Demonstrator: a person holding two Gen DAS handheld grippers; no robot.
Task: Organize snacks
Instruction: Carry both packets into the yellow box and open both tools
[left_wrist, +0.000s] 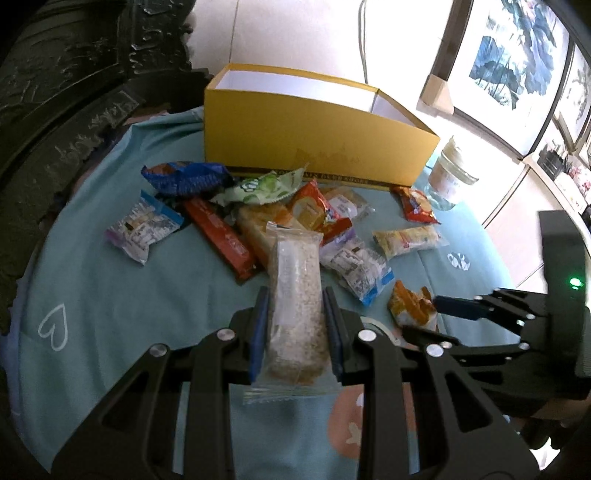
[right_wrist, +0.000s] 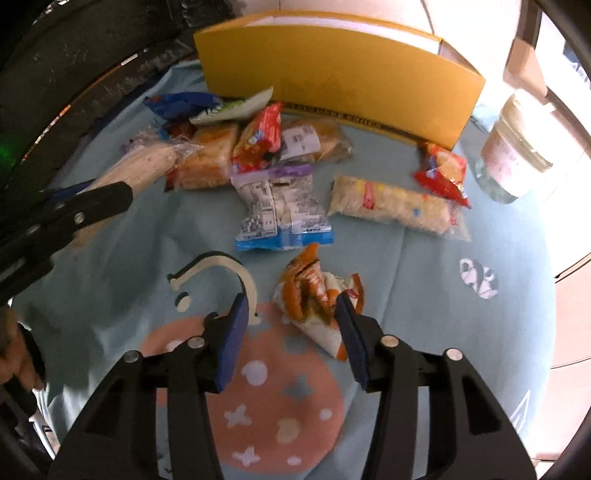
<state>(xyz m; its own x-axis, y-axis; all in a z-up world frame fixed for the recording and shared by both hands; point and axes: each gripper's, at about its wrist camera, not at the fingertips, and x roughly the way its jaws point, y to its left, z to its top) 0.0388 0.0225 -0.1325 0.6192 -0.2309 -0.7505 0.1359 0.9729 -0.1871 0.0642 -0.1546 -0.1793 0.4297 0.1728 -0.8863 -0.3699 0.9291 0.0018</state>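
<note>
You've only just started. The yellow box (left_wrist: 314, 140) at the back of the bench looks empty from the left view; you can see only its white inner walls, not the bottom. Almost all the snacks (left_wrist: 295, 218) lie in a pile on the cloth just in front of it.

Your left gripper (left_wrist: 295, 328) is pinching a clear oat bar (left_wrist: 295, 302), lifted off the pile, so that one's on its way. Your right gripper (right_wrist: 291, 336) is spread apart, w/ an orange pack (right_wrist: 314, 299) lying on the cloth between the pads and up against the right one; it isn't squeezed. So approx. one snack is in hand, and a dozen or so are left to go in.

The bench has a light blue cloth (left_wrist: 110, 295) w/ a white heart, a pink spotted circle etc. A glass jar (left_wrist: 450, 173) sits near the box's right corner. Framed pictures (left_wrist: 517, 55) lean on the wall at the right side. Dark carved wood is at the left.
</note>
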